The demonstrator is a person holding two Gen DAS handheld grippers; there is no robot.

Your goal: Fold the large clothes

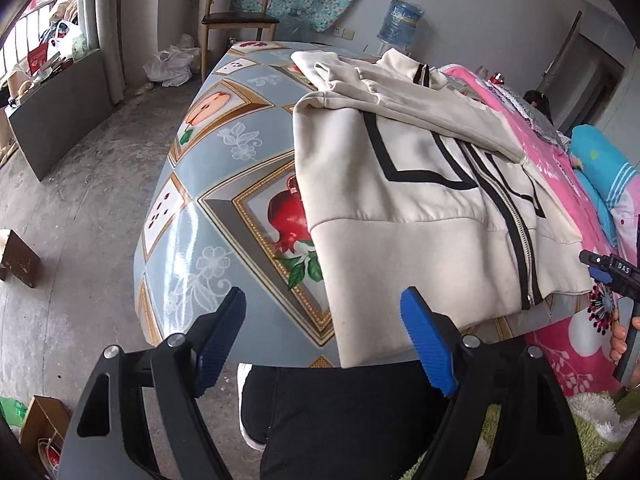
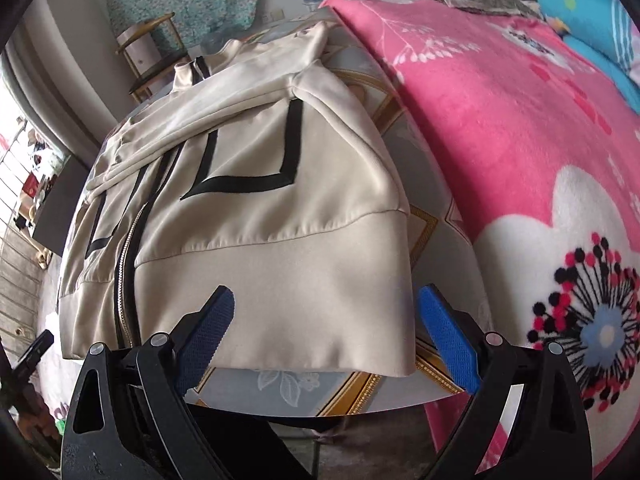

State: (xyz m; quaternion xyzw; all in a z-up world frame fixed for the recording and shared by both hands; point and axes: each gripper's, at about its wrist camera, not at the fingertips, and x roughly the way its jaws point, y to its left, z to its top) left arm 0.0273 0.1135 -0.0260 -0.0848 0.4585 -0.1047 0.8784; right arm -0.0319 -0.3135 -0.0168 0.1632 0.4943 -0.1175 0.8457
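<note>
A cream zip jacket [image 1: 420,208] with black stripes lies on the table [image 1: 224,184], sleeves folded in over its body, hem toward me and hanging slightly over the near edge. It also shows in the right wrist view [image 2: 256,216]. My left gripper [image 1: 324,328] is open and empty, just in front of the hem's left corner. My right gripper [image 2: 326,328] is open and empty, its blue fingers astride the hem's right corner, not closed on it. The right gripper also shows at the right edge of the left wrist view [image 1: 612,272].
The table has a glossy fruit-pattern cover. A pink flowered blanket [image 2: 520,140] covers the bed right of the table, with a blue pillow [image 2: 584,24] behind. A wooden chair [image 1: 236,12] and a water bottle [image 1: 400,20] stand beyond the table. My legs [image 1: 340,420] are below the near edge.
</note>
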